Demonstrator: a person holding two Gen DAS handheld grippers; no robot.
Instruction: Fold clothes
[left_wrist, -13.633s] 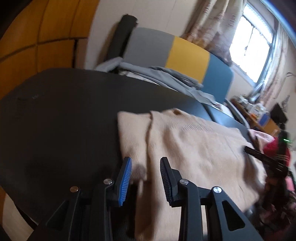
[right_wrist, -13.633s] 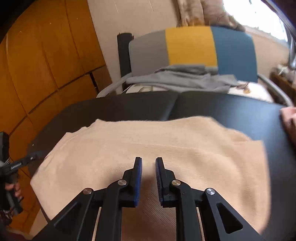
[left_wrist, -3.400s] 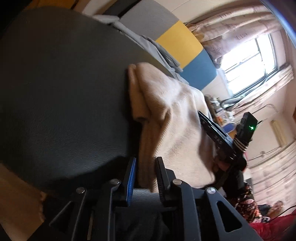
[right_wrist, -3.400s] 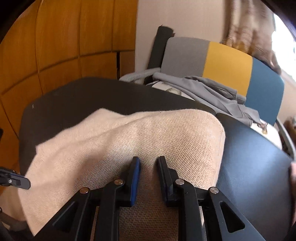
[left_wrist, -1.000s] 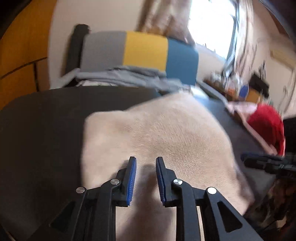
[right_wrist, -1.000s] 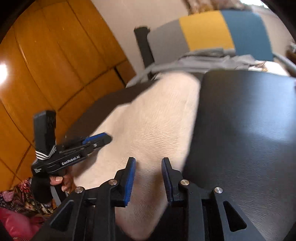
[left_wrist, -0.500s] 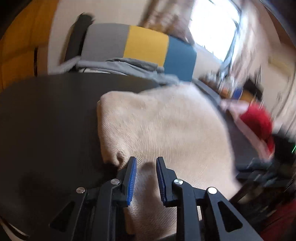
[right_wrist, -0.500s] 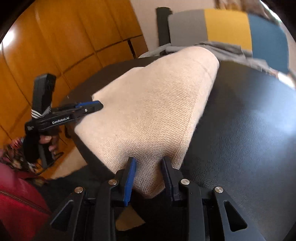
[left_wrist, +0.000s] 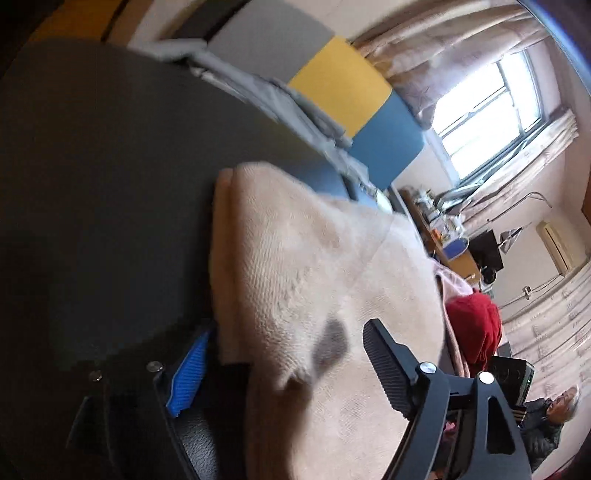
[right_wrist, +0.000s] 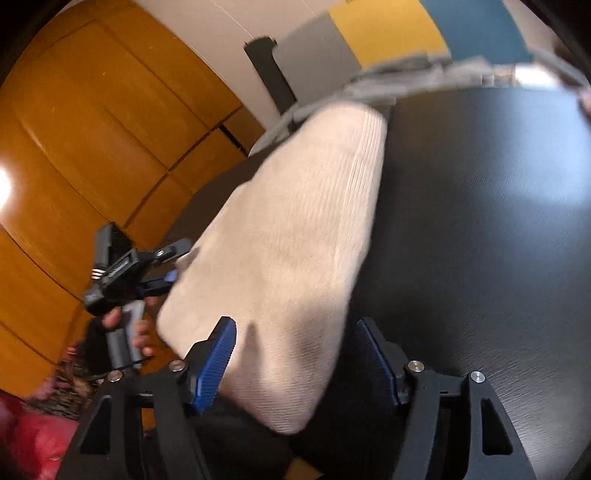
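Observation:
A folded beige knit sweater (left_wrist: 295, 273) lies on the black table (left_wrist: 103, 177). My left gripper (left_wrist: 284, 354) is open, its jaws wide apart around the sweater's near left corner. In the right wrist view the sweater (right_wrist: 295, 236) stretches away from me, and my right gripper (right_wrist: 299, 354) is open with its jaws apart around the near right corner. The left gripper (right_wrist: 162, 266) shows there at the sweater's left edge, held by a hand.
A grey, yellow and blue chair back (left_wrist: 332, 81) with grey clothes (left_wrist: 295, 103) draped on it stands behind the table. A pink cloth and a red garment (left_wrist: 476, 328) lie at the right. Orange wooden panels (right_wrist: 92, 129) line the left wall.
Both grippers were shut on the sweater's near edge half a second ago; both have opened wide now and let go. The sweater lies folded on the table.

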